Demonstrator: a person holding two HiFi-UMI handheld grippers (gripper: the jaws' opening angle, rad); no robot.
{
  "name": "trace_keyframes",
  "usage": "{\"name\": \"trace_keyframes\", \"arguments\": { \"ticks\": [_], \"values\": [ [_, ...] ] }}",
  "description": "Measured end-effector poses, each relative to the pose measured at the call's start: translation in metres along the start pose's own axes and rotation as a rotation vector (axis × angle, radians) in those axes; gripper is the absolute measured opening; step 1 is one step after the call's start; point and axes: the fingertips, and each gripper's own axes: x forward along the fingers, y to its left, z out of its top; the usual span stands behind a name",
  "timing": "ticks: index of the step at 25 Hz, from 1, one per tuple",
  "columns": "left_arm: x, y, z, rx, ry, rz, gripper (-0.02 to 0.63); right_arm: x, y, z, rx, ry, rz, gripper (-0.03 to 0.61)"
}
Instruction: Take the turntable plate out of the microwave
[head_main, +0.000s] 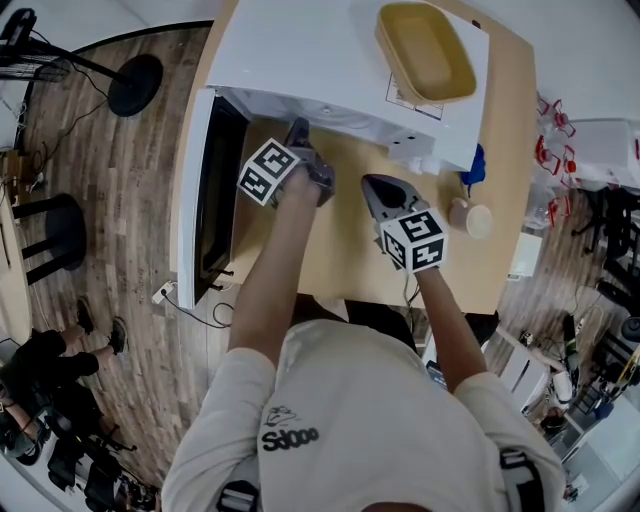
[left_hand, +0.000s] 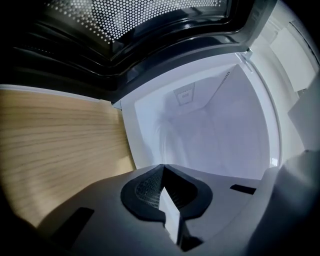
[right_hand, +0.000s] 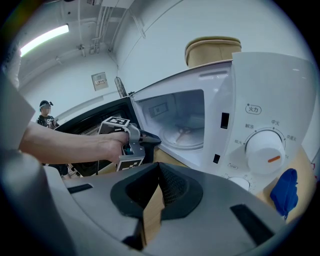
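I stood by while the white microwave (head_main: 330, 50) sat on the wooden worktop (head_main: 350, 250), its dark door (head_main: 205, 190) swung wide to the person's left; a shallow tan basin (head_main: 425, 50) rested on its roof. The left gripper (head_main: 298, 135) reached into the mouth of the oven, pointing slightly down; its jaws were together, tips meeting, with the pale cavity wall beyond them and the perforated door glass overhead. The turntable plate (right_hand: 182, 135) lay flat on the cavity floor, still inside; from the right gripper view the left gripper's tips sat just at the plate's near edge, but I could not tell whether they pinched its rim or only touched it. The right gripper (head_main: 368, 182) hung over the worktop in front of the control panel, well clear of the cavity; its jaws were closed too, with nothing between them but bare wood showing through the slit. A white dial (right_hand: 265, 150) faced it on the panel; a blue cloth-like thing (right_hand: 285, 192) lay just to the right of the oven, and a small beige cup (head_main: 470, 217) stood near it.
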Motion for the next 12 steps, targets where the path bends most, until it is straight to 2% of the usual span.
{"name": "trace_keyframes", "arguments": {
  "ticks": [5,10,12],
  "values": [
    [0.0018,0.005,-0.0048,-0.002,0.024,0.031,0.017,0.0024,0.0021,0.0054,-0.003,-0.012,-0.001,0.006],
    [0.0012,0.0029,-0.0033,0.057,-0.011,0.029,0.029,-0.0005,-0.0005,0.0017,-0.007,-0.007,-0.007,0.006],
    [0.0014,0.0003,-0.0017,0.078,-0.025,0.015,0.071,-0.0013,-0.003,-0.0002,-0.006,-0.005,-0.009,0.006]
  ]
}}
